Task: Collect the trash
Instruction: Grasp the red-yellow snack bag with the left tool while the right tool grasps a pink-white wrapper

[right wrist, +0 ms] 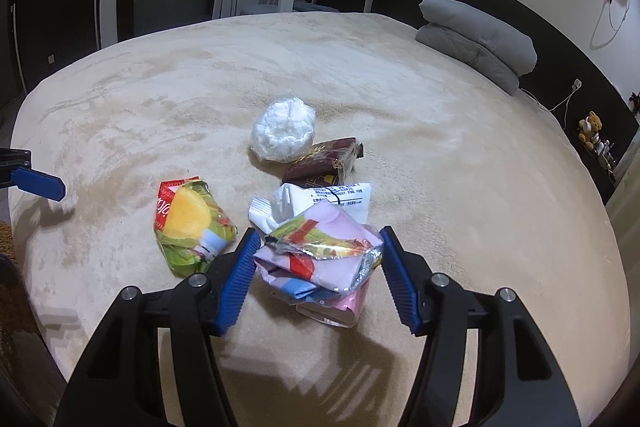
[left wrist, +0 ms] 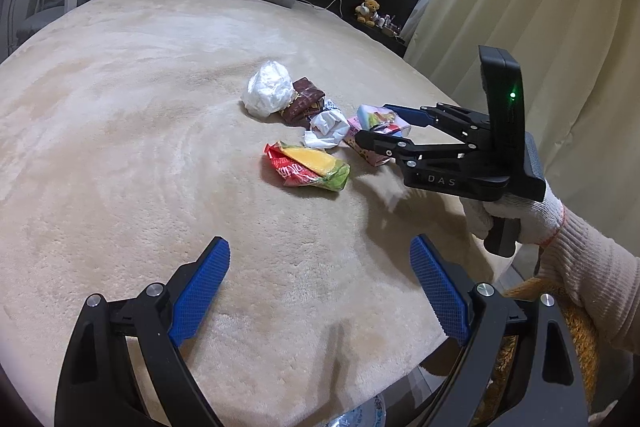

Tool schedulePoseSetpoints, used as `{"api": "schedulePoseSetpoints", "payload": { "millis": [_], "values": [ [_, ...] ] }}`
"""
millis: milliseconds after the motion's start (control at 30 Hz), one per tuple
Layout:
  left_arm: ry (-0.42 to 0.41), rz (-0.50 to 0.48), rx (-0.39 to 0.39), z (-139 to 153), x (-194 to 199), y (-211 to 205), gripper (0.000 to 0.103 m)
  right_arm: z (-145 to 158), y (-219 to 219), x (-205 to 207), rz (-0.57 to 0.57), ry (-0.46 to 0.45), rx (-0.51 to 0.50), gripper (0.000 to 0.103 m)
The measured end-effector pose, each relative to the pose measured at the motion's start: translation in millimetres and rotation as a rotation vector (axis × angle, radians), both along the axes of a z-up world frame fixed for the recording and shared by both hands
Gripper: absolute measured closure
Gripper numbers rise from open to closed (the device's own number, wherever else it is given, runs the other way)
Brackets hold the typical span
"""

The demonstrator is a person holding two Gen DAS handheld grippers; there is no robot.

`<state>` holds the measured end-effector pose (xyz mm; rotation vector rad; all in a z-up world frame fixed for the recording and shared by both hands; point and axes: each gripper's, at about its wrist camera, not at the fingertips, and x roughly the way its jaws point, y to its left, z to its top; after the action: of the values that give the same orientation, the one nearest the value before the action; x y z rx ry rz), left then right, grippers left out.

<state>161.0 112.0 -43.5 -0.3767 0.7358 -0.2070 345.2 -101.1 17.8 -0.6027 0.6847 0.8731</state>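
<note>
Pink wrapper (right wrist: 320, 259) crumpled on the bed (right wrist: 460, 163), nearest of the trash pile, sitting between the pads of the right gripper (right wrist: 318, 277); wide apart, not yet pinching, likely lined up to close on it. Red-and-yellow packet (right wrist: 192, 223) just left, white ball (right wrist: 284, 131) and brown wrapper (right wrist: 324, 159) farther. Left gripper (left wrist: 320, 291) wide, holding nothing, hanging over bare bed near the edge, probably waiting its turn.

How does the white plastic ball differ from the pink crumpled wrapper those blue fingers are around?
The white plastic ball is plain, rounded and translucent; the pink wrapper is printed in many colours, flatter and foil-lined. The ball lies farther back on the bed, untouched; the wrapper sits between the open right gripper fingers. Both are crumpled trash on the bed.
</note>
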Motion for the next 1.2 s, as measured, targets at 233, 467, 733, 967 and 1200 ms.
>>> {"api": "schedulePoseSetpoints", "payload": {
  "millis": [233,467,733,967,1200],
  "values": [
    [0.018,0.001,0.03,-3,17,-7,0.014,16,-16,-8,-0.016,-0.001,0.045,0.042],
    [0.029,-0.013,0.109,-7,42,-19,0.013,18,-34,-12,-0.033,0.006,0.052,0.042],
    [0.051,0.004,0.178,-14,80,-19,0.013,20,-55,-10,-0.058,0.011,0.056,0.042],
    [0.079,-0.008,0.227,-24,106,-26,0.013,21,-65,-9,-0.064,0.01,0.06,0.042],
    [0.091,0.002,0.235,-30,118,-29,0.013,21,-71,-8,-0.061,0.006,0.059,0.042]
  ]
}}
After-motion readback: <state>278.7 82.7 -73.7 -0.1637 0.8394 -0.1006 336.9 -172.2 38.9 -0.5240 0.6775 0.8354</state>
